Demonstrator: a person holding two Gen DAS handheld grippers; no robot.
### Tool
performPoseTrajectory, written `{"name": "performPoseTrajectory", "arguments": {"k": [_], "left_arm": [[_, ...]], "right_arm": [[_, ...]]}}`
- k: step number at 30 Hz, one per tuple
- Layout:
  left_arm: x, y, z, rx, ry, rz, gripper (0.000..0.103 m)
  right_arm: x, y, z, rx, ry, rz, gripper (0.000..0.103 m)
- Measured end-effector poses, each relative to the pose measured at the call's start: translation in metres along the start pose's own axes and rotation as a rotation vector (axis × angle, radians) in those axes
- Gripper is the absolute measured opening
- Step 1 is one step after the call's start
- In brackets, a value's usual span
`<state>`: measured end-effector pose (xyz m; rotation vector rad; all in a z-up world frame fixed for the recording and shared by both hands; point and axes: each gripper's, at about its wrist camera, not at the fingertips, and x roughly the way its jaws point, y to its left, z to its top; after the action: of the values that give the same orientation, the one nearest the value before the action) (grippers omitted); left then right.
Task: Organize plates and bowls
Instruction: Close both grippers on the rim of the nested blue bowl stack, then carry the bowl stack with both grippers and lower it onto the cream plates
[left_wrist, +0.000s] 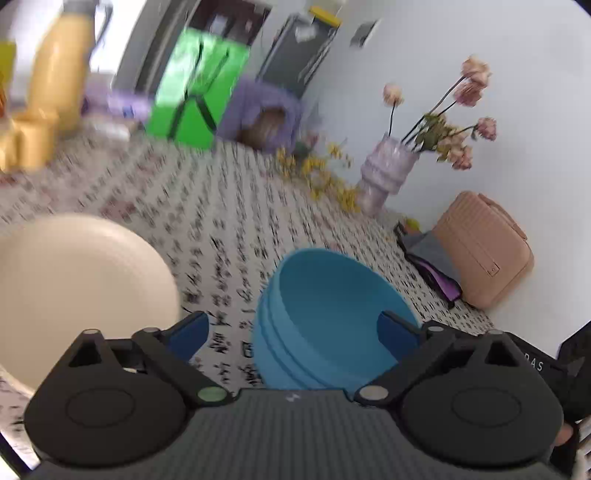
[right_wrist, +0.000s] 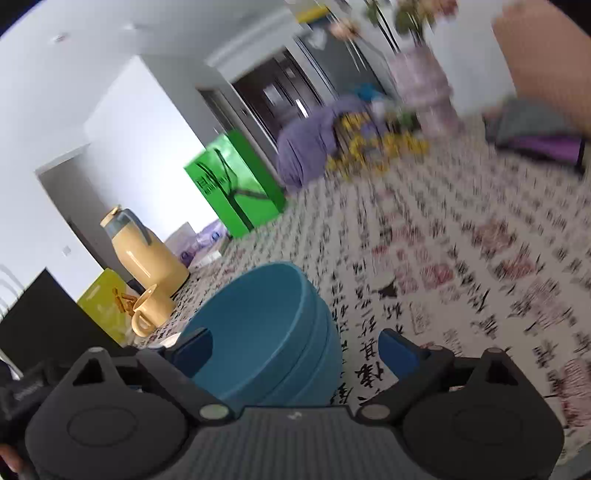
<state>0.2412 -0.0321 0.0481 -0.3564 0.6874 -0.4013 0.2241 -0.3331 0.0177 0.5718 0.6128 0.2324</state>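
A stack of nested blue bowls stands on the calligraphy-print tablecloth. A cream plate lies just to its left. My left gripper is open low over the stack's near side. Its right finger overlaps the stack's right rim, and its left finger is over bare cloth between plate and bowls. In the right wrist view the same blue bowls sit left of centre. My right gripper is open, with its left finger over the bowl's left rim and its right finger over the cloth.
A yellow jug and a yellow mug stand at the table's far left. A green bag and purple cloth are at the back. A vase of dried flowers and a beige handbag stand by the wall.
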Motion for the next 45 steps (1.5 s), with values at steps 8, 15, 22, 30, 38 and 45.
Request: {"name": "performPoseTrajectory", "arguments": {"k": [8, 15, 22, 30, 38, 45], "left_arm": [[0.055, 0.025, 0.011, -0.134, 0.177, -0.059, 0.079], [0.075, 0.041, 0.009, -0.212, 0.271, -0.073, 0.070], [0.083, 0.043, 0.007, -0.234, 0.310, -0.075, 0.055], [0.082, 0.038, 0.012, -0.233, 0.308, -0.066, 0.051], [0.077, 0.035, 0.016, -0.227, 0.276, -0.050, 0.041], [0.069, 0.034, 0.018, -0.234, 0.252, -0.041, 0.040]], "right_arm": [[0.055, -0.027, 0.012, 0.159, 0.191, 0.056, 0.083], [0.079, -0.034, 0.011, 0.217, 0.282, 0.089, 0.069], [0.086, -0.039, 0.011, 0.249, 0.312, 0.088, 0.061], [0.087, -0.040, 0.014, 0.254, 0.326, 0.049, 0.050], [0.082, -0.047, 0.012, 0.276, 0.330, 0.023, 0.033], [0.078, -0.036, 0.016, 0.249, 0.321, 0.016, 0.033]]}}
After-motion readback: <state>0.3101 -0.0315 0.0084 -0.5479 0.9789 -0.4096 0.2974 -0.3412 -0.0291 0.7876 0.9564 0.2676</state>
